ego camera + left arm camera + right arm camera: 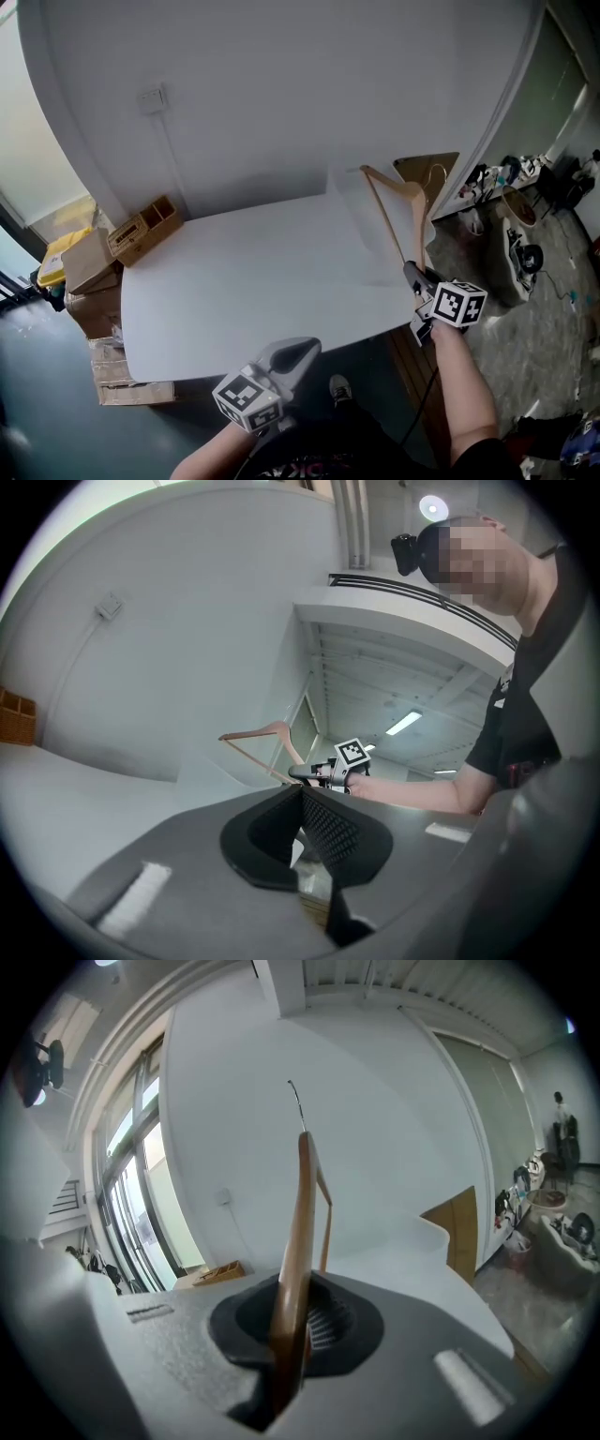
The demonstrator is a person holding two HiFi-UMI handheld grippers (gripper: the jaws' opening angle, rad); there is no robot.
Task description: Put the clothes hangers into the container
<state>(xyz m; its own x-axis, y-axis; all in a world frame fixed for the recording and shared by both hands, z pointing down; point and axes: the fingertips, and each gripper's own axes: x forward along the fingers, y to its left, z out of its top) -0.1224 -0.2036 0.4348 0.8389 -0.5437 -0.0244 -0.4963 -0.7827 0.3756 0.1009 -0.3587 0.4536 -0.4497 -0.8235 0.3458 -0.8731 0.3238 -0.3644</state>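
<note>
My right gripper point(413, 273) is shut on one arm of a wooden clothes hanger point(392, 199), which rises tilted over the right side of a translucent white container point(352, 234) at the table's right end. In the right gripper view the hanger point(302, 1213) stands up from between the pads, its wire hook on top. The left gripper point(296, 353) hovers at the table's front edge, jaws together and empty. From the left gripper view point(302, 799) I see the hanger point(255, 735) and the right gripper point(317, 773) beyond the closed jaws.
A white table point(234, 281) stands against a white wall. A wooden organiser box point(145, 230) sits at its far left corner, cardboard boxes point(89, 267) on the floor beside it. A wooden board point(429, 171) leans behind the container. Clutter covers the floor at right.
</note>
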